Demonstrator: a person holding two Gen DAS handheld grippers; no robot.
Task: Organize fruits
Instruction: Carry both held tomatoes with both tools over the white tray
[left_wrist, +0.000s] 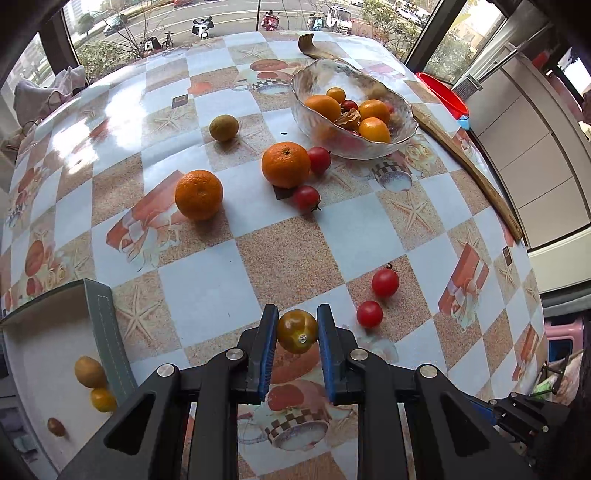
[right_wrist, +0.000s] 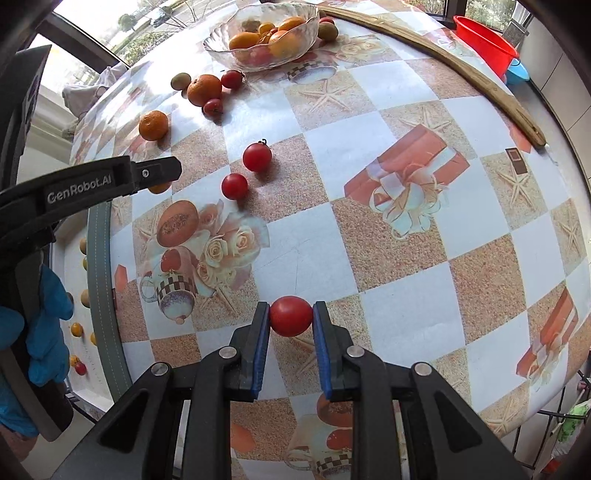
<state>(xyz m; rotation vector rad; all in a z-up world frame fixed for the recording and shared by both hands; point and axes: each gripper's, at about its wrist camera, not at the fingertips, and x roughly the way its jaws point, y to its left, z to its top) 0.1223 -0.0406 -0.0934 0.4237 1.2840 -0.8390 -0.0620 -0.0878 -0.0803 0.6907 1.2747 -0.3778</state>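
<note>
In the left wrist view, a yellow-brown tomato (left_wrist: 297, 331) is held clamped between the blue pads of the left gripper (left_wrist: 297, 332), the fingers closed to the fruit's width; its stem scar faces the camera, and its long axis, if any, cannot be told since it looks nearly round. Beyond it on the checked tablecloth (left_wrist: 288, 258) two red cherry tomatoes (left_wrist: 376, 299) lie just beside each other, and farther off two oranges (left_wrist: 240, 181) are seen, well apart from a glass bowl (left_wrist: 351, 110) filled with fruit. At the left a white tray (left_wrist: 44, 354) carries small fruits. In the right wrist view, a red tomato (right_wrist: 290, 315) is pinched between the fingers of the right gripper (right_wrist: 290, 317), likewise narrowed to the fruit; its slightly longer axis runs across, from pad to pad. The left gripper's finger (right_wrist: 155, 171) is visible at the left edge.
</note>
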